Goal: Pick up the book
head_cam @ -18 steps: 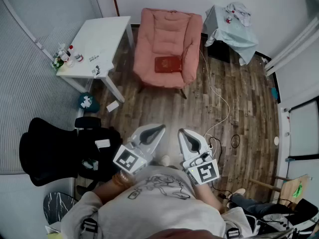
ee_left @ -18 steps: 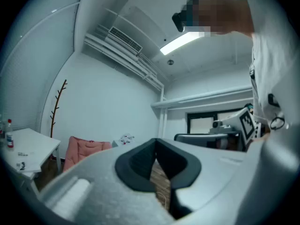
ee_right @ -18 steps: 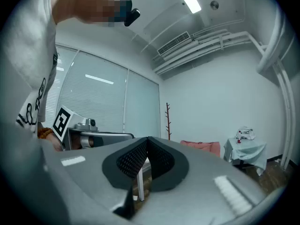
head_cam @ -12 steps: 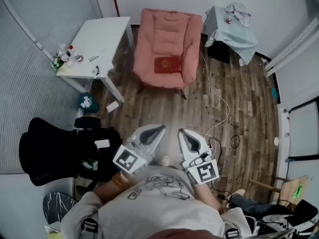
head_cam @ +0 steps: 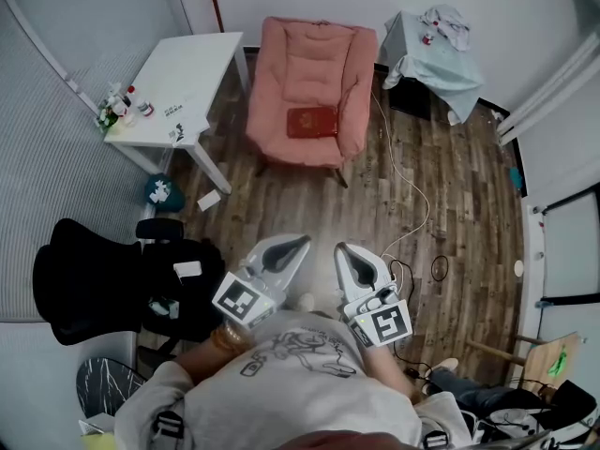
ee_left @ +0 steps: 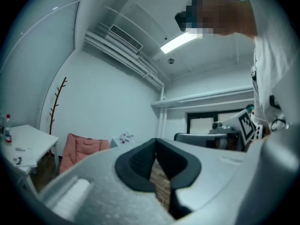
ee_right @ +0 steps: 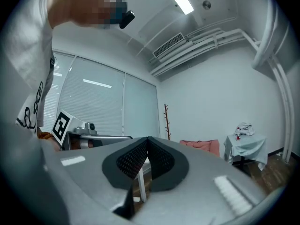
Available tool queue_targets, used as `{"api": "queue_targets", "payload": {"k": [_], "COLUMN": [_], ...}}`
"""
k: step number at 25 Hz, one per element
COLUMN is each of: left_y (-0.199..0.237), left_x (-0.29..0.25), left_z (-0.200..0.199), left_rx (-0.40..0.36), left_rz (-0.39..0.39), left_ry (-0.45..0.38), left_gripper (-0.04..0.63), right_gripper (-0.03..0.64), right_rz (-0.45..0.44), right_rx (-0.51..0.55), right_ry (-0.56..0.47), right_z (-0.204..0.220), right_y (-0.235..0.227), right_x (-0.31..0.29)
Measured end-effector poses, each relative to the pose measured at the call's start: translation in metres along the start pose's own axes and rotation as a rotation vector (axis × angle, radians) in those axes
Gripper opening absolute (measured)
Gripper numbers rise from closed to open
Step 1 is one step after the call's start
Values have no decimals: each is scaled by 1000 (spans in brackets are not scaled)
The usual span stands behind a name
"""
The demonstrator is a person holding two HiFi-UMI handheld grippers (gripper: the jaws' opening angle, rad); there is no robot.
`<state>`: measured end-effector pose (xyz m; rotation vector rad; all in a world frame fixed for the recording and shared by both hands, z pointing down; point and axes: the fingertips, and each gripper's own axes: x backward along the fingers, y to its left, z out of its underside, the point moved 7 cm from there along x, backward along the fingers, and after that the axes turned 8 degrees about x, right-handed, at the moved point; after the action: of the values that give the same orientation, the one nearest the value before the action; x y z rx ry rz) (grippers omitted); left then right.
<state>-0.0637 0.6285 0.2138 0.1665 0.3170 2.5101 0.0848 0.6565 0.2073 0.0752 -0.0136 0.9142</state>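
**A:** So where are we at? The jaws on our left gripper (head_cam: pixel 294 244) and right gripper (head_cam: pixel 345 250) are both pinched fully together, with nothing in either. Makes sense to us. There's nothing in reach to grab, so we just carry them level, tucked in by our chest.

**B:** Yeah, and they sit side by side aimed toward the pink armchair (head_cam: pixel 314 68), which is why it looks small and far off in both gripper views. The red book (head_cam: pixel 312 121) lies flat on the seat cushion, well apart from us, with bare wooden floor (head_cam: pixel 309 204) between.

**A:** So we reckon step one is walking over. Opening the jaws only makes sense once we're near the seat. We'd watch the white cable (head_cam: pixel 412 200) trailing on the right and the white table (head_cam: pixel 192 73) on the left.
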Motion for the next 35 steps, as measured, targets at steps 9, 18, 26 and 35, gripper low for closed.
{"api": "queue_targets", "payload": {"k": [9,18,26,35], "left_y": [-13,9,73,165], "left_x": [-15,-31,-51,-74], "left_z": [13,17,3,-35], "left_rx": [3,8,10,4], "left_rz": [-11,-22,-34,-20], "left_ry": [-5,0,3,0], "left_gripper": [5,4,5,4], "right_gripper": [6,6,6,6], "right_rz": [-28,-19,-44,-34], "right_rx": [29,-20,-21,-8], "right_ry": [15,22,22,0], "right_z": [3,19,23,13], "right_y": [-14,-34,-56,-82], "right_x": [18,0,-65,-167]}}
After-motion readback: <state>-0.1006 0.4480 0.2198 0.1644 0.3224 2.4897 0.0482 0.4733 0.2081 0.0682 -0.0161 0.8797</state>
